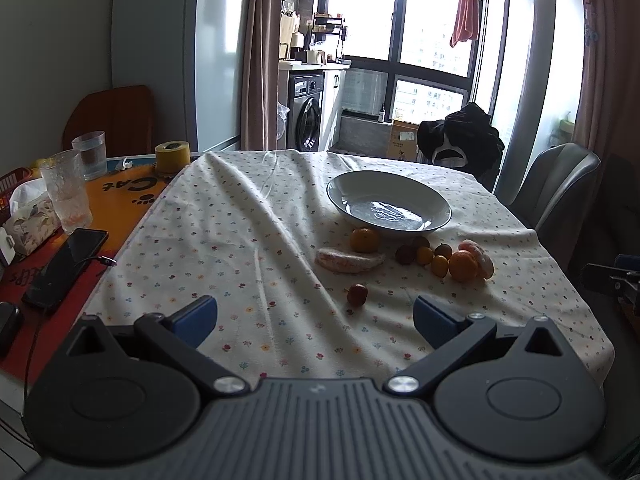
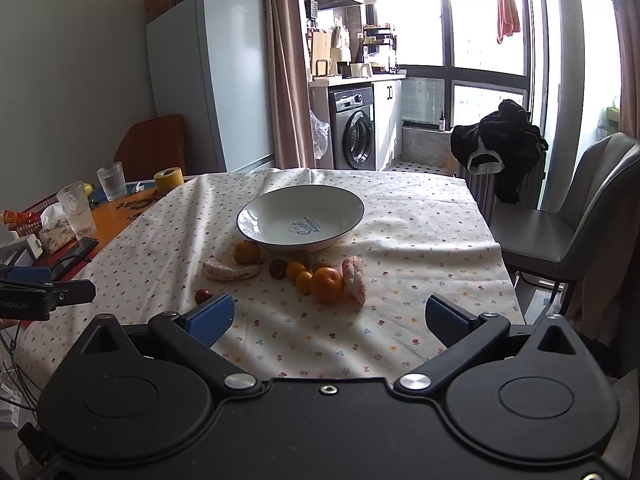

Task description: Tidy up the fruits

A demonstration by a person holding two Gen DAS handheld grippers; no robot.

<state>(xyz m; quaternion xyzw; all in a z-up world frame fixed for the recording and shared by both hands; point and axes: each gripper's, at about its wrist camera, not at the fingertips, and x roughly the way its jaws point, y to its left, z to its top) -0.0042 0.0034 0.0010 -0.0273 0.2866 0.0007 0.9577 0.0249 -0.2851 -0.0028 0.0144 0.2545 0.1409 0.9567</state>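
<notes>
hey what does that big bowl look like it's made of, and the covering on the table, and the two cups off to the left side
Bowl: likely glazed ceramic, glossy white with a dark rim line and a printed motif inside. Table covering: soft woven fabric by its look; it wrinkles and folds, matte cream with small flower prints. Two cups: clear and see-through with a textured or frosted surface, glass or possibly plastic; the pictures do not settle which.
</notes>
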